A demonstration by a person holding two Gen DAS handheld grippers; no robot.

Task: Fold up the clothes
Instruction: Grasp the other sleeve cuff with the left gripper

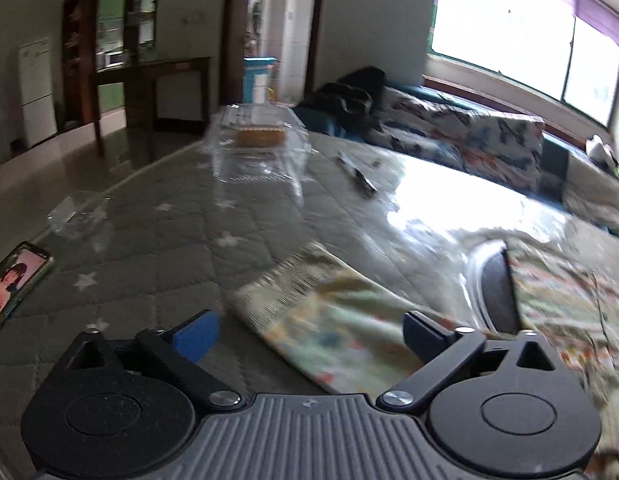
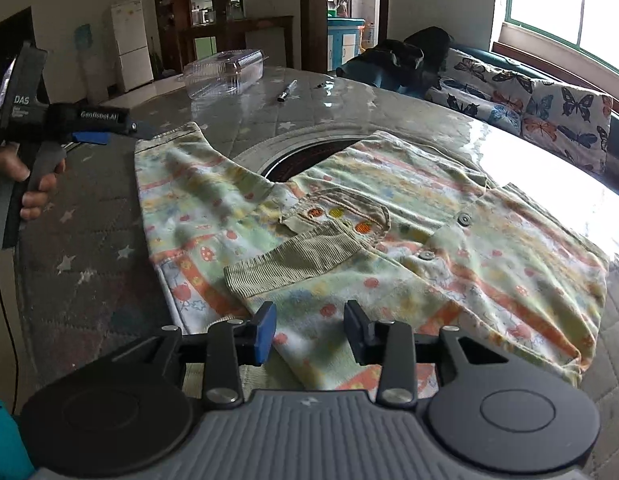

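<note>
A printed shirt lies spread on the table, partly over a dark round opening in it. One ribbed cuff is folded in across the front. The right gripper hangs low over the near hem, jaws partly apart with cloth between them; the pads do not seem to press it, though the view is tight. The left gripper has its jaws wide apart and empty, beside the other sleeve. A clear box and a pen lie further back.
</note>
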